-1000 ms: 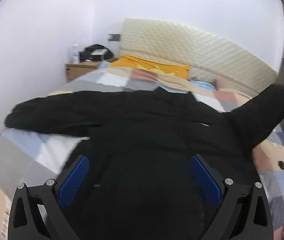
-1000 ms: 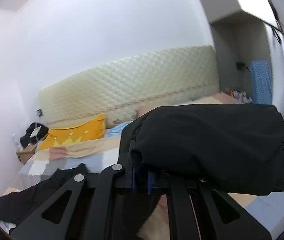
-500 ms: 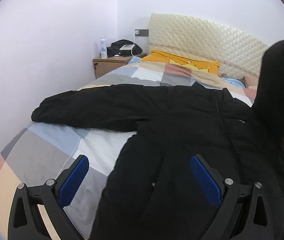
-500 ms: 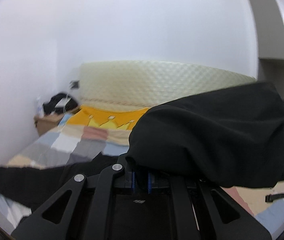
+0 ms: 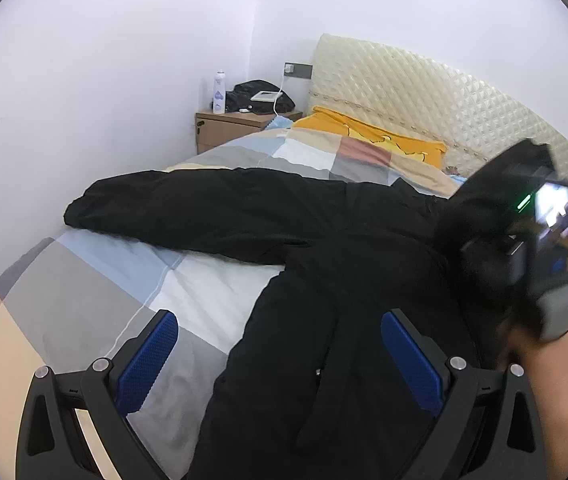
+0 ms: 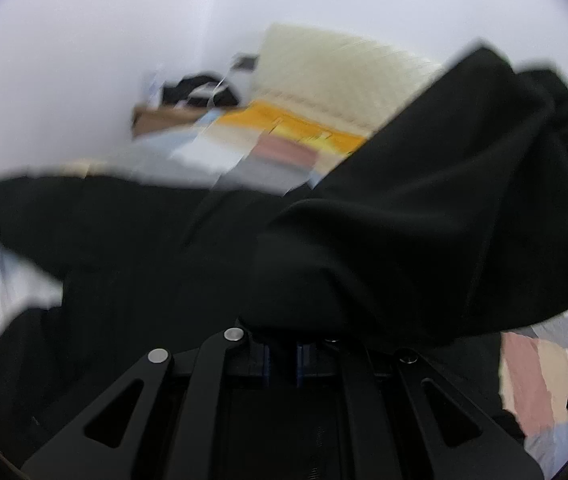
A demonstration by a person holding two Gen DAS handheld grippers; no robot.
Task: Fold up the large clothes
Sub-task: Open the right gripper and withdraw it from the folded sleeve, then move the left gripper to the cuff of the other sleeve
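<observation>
A large black jacket (image 5: 324,280) lies spread on the checked bed cover (image 5: 83,280), its left sleeve (image 5: 187,208) stretched out to the left. My left gripper (image 5: 279,352) is open and empty, hovering above the jacket's lower body. My right gripper (image 6: 284,356) is shut on the jacket's right sleeve (image 6: 444,220), which drapes over its fingers and is carried over the jacket's body; the right wrist view is blurred. The right gripper and the hand that holds it also show at the right of the left wrist view (image 5: 540,264).
A yellow pillow (image 5: 376,136) lies by the quilted headboard (image 5: 444,96). A wooden nightstand (image 5: 239,124) with a bottle (image 5: 219,98) and a black bag stands in the back corner. White walls run along the left.
My right gripper has carried the sleeve leftward and downward, over the jacket's body. My left gripper has drawn back and shifted left, so more bed cover shows.
</observation>
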